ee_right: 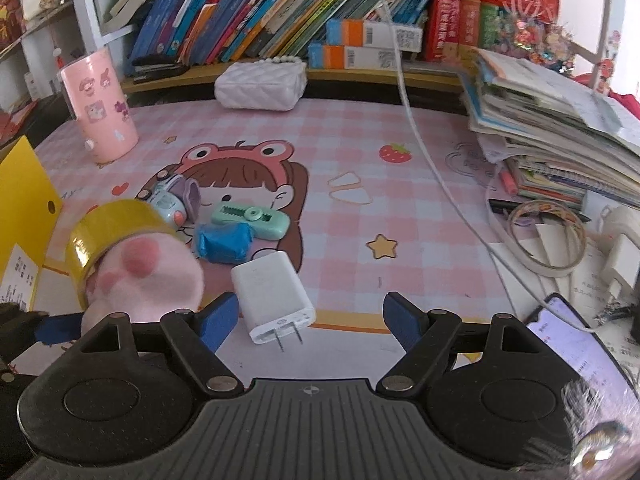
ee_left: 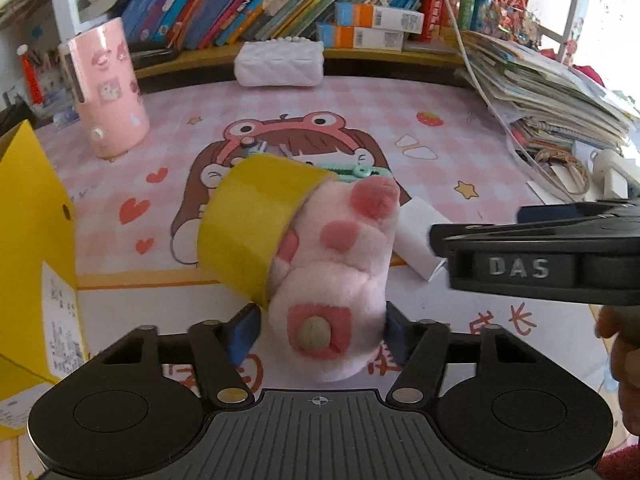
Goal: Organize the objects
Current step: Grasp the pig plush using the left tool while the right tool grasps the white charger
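The desk wears a pink checked mat (ee_right: 360,152) printed with a cartoon girl in a frog hat. On it lie a white charger (ee_right: 272,296), a blue wrapped packet (ee_right: 224,244), a mint-green cutter (ee_right: 250,220) and a small pastel toy (ee_right: 172,200) (all close together near the middle). A pink cylinder (ee_right: 100,108) stands at the left, a white quilted pouch (ee_right: 260,84) at the back, and stacked books (ee_right: 560,128) at the right.

A pink checked desk mat (ee_right: 352,132) with a cartoon girl covers the desk, backed by a white shelf (ee_right: 92,4) crammed with leaning books (ee_right: 248,12) — bright daylight floods in at the right edge.
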{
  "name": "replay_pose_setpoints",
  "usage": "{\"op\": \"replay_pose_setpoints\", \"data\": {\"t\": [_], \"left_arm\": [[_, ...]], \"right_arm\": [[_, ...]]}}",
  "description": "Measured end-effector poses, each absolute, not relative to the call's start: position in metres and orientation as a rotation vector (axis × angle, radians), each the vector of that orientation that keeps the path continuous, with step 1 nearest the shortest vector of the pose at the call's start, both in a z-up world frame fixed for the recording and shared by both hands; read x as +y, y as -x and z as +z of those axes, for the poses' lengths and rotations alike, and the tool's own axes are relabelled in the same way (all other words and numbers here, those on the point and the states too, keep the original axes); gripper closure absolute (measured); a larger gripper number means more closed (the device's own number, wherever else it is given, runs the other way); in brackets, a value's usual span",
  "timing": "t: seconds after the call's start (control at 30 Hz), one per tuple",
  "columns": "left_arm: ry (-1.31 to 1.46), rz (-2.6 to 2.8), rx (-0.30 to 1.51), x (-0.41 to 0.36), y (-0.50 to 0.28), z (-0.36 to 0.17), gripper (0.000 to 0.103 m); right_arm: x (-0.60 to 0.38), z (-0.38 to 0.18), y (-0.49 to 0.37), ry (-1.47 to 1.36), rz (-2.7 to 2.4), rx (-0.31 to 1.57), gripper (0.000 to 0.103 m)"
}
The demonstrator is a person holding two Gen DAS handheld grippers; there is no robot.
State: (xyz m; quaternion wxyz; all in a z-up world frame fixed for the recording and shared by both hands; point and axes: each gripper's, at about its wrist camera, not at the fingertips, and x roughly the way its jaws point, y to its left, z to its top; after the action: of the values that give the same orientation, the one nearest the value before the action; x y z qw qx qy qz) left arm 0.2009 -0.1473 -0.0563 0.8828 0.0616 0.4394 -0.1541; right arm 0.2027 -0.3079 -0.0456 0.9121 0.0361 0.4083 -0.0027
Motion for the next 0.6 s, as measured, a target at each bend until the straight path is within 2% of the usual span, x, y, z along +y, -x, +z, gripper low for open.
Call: {"op": "replay_pose_setpoints", "data": {"t": [0.03,0.13,0.4,0.5,0.6], "left_arm": [[-0.131,-0.333,0.922,-0.148,-0.202,-0.058,0.056],[-0.140,-0.340,0.907,-0.146,-0.199,-0.055,0.059],[-0.129,-0.370,0.903,-0.130,-0.185,-0.048,0.060],[-0.143,-0.386,0.895,-0.127,-0.177,-0.046,0.060],[-0.156,-0.401,0.874,-0.125,-0.169,-0.041,0.061]], "right_arm": [[-0.307,-0.047,-0.205,-0.071,0.005,0.848,0.025],[-0.304,-0.050,-0.212,-0.062,0.029,0.866,0.025],[-0.298,-0.064,-0.228,-0.051,0.054,0.906,0.029],[-0.294,-0.069,-0.231,-0.042,0.064,0.921,0.035],[-0.290,-0.074,-0.233,-0.035,0.076,0.935,0.048]]}}
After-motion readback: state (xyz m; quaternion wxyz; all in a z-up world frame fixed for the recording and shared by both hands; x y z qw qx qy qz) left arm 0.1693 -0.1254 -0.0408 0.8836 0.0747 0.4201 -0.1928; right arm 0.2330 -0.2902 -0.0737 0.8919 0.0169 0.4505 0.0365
